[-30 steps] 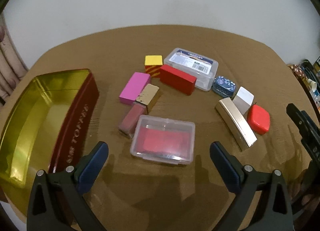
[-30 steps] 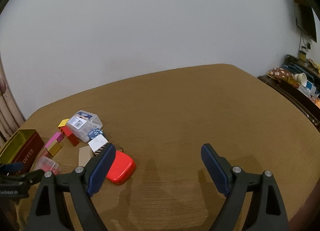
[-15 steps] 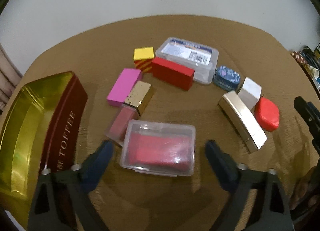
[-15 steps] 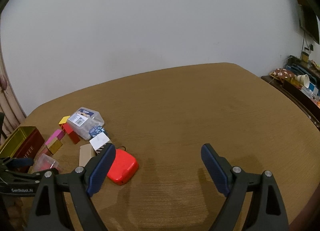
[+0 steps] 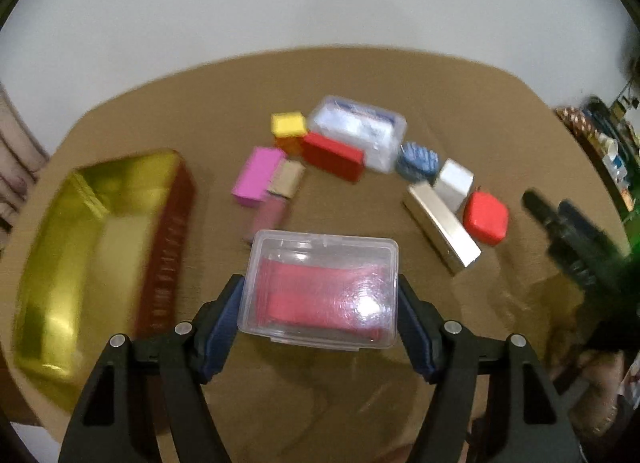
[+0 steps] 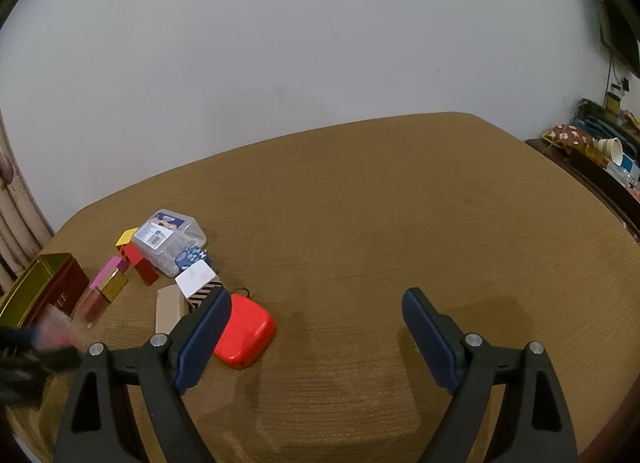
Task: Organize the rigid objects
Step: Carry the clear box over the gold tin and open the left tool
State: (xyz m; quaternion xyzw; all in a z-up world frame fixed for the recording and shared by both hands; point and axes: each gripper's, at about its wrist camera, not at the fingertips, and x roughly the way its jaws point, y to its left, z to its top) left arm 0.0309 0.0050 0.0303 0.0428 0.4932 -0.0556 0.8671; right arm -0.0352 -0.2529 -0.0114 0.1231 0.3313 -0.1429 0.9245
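Gripping the clear plastic case with the red insert by its short ends, the left gripper holds it clamped above the worktop, beside the open gold toffee tin. The right gripper hovers with jaws apart, empty, near the red pouch. Risk: smooth plastic walls may slip or flex, likely dropping the case onto the blocks during transfer.

Home room: brown table, curtain, cluttered sideboard beside plain wall.

glossy metal tin; clear plastic box
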